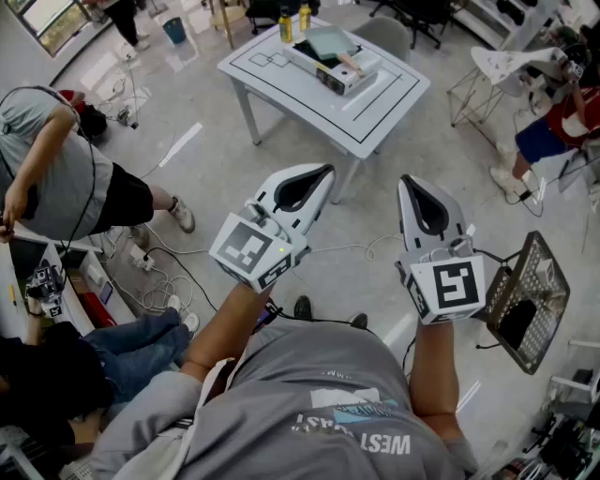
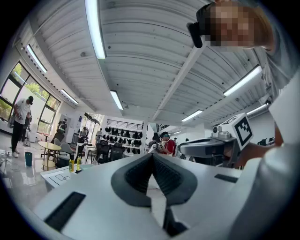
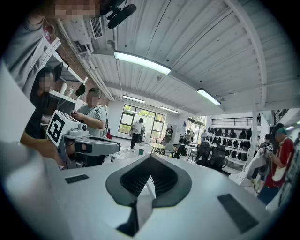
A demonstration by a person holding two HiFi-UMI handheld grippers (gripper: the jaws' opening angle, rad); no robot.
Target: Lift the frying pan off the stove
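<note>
Greenish pan (image 1: pixel 328 42) on the table (image 1: pixel 394 103) looked heavy, stiff; its handle (image 1: pixel 352 64) seemed best to grab. Left gripper (image 1: pixel 322 173) and right gripper (image 1: pixel 410 184) were closed, empty.

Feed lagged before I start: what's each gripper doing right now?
Left gripper: closed, empty.
Right gripper: closed, empty.

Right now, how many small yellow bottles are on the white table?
2. One small yellow bottle at the white table's far edge, a second yellow bottle just right of it.
</note>
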